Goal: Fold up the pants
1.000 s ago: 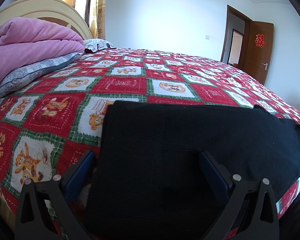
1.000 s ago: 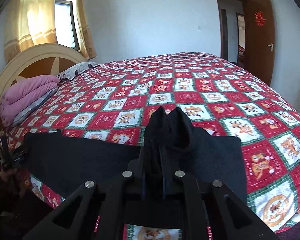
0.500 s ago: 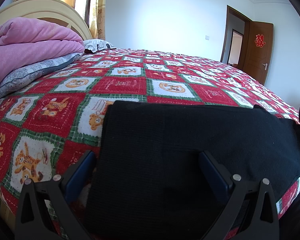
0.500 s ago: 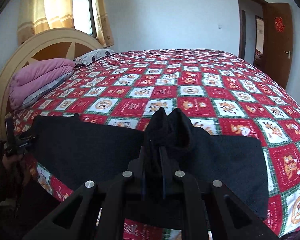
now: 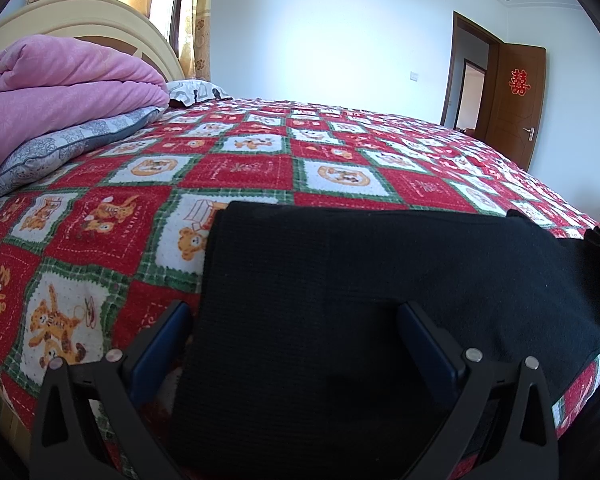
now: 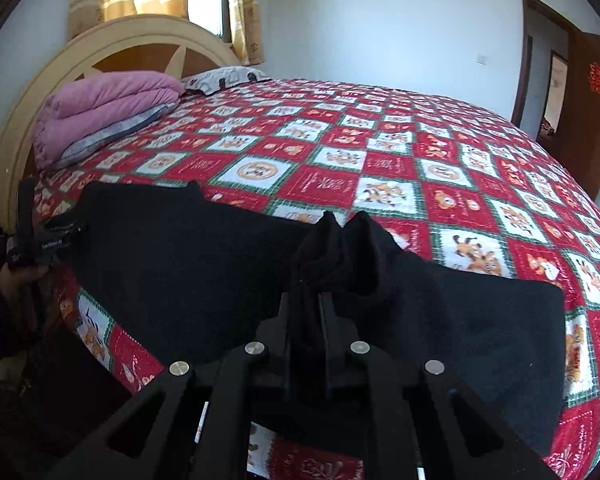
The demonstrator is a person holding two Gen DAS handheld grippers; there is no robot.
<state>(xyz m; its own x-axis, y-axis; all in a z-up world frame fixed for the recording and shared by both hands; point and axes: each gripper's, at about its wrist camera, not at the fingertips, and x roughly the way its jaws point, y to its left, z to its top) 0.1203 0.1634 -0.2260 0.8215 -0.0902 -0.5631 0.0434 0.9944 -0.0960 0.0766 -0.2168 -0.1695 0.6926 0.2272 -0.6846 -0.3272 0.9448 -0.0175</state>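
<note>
the left gripper (image 5: 296, 332) has its jaws spread wide, one blue pad on each side of the near end of the black pants (image 5: 380, 292), and neither pad is seen pressing the cloth, so in the left wrist view it holds nothing and the fabric simply lies flat between them on the red checked bedspread (image 5: 240, 168), close to the bed's near edge. a likely risk here is that nothing pins this end: if the other end is drawn across, the whole garment may slide or skew rather than crease. the pink quilt (image 5: 60, 84) and grey pillow (image 5: 68, 144) sit well apart and pose no hindrance. in the right wrist view, the right gripper (image 6: 308, 312) has its jaws nearly closed on a bunched peak of the pants (image 6: 180, 264), which rises in two points above the fingertips. that pinch looks thin and gathered, so a layer could slip out, or the fold could land lumpy and crooked. the strip of cloth runs along the bed's edge, so a pull toward the person may drag it off the mattress.
</note>
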